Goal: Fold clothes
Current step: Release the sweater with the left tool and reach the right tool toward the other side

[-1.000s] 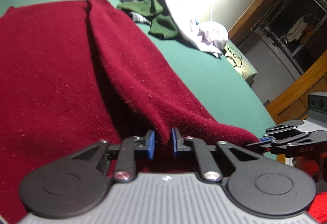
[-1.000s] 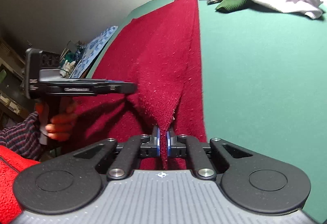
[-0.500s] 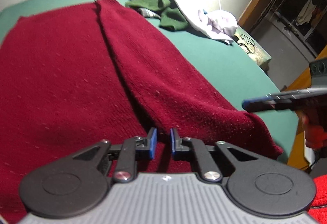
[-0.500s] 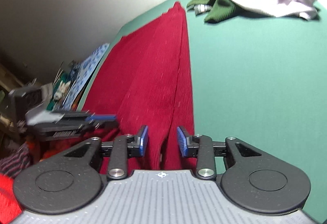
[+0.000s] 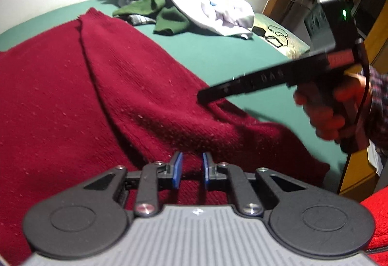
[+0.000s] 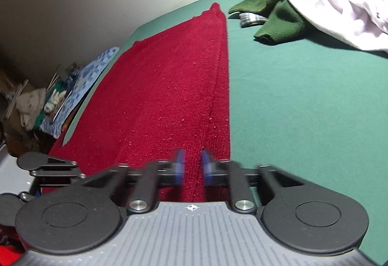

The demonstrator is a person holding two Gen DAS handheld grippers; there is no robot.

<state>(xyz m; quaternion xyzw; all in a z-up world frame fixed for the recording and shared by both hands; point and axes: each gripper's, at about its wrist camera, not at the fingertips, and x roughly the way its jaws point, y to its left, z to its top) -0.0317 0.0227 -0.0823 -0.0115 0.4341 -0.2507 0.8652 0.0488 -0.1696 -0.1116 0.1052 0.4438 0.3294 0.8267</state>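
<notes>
Fingers parted over nubbly red knit.

Readable text: faint letters "DAS" on side of right gripper body, seen in left wrist view; motion blur leaves further characters beside them illegible. Small white logo mark on grey ribbed housing of left gripper, shape too small to read. White crosshair sign at front centre of the right gripper's grey housing in right wrist view. Lit green indicator on right gripper's upper black block, no readable symbol. No other text legible.
</notes>
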